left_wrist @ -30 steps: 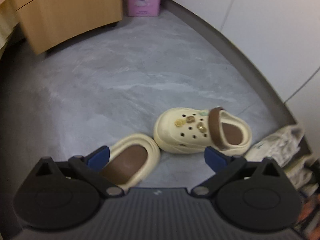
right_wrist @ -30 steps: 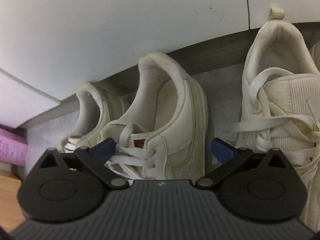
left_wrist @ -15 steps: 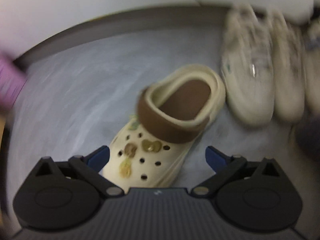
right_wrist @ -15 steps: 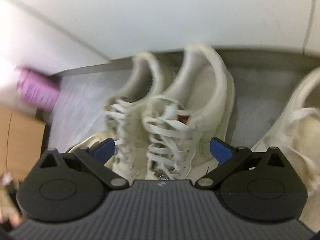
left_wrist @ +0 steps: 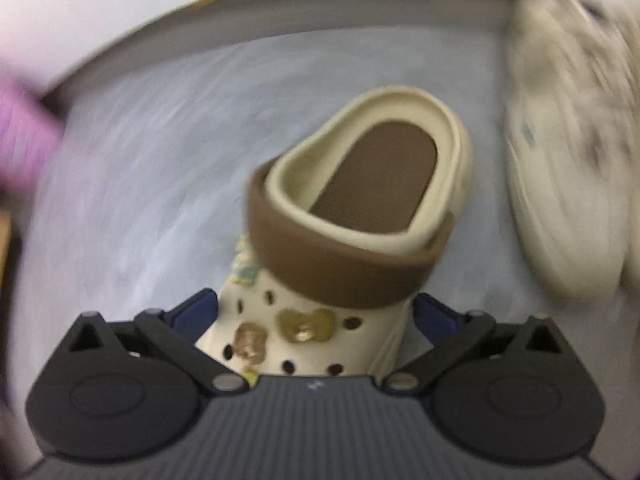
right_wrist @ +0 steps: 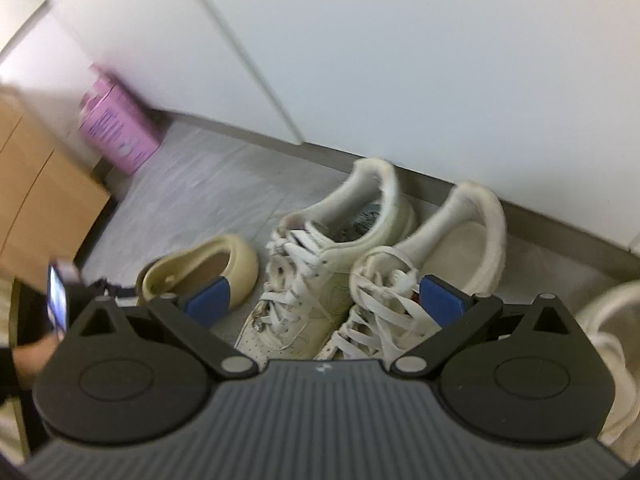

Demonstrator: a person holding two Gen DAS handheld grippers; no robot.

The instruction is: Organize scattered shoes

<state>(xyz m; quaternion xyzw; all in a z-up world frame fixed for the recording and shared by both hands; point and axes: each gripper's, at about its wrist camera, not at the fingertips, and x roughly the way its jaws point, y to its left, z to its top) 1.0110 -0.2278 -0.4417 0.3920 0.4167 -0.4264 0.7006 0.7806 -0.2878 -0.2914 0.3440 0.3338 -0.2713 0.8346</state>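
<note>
A cream clog with a brown strap and brown insole lies on the grey floor, heel toward the wall. My left gripper is open, its blue pads on either side of the clog's toe end. The clog also shows in the right wrist view, left of a pair of white laced sneakers standing heels to the wall. My right gripper is open and empty, held above the sneakers' laces. A blurred white sneaker lies right of the clog.
A pink box stands by the white wall at the left, next to a wooden cabinet. Another white sneaker sits at the far right. A dark baseboard runs along the wall.
My left gripper has swung round and come close over the clog, its pads now flanking the toe. My right gripper has pulled back and up from the sneakers.
</note>
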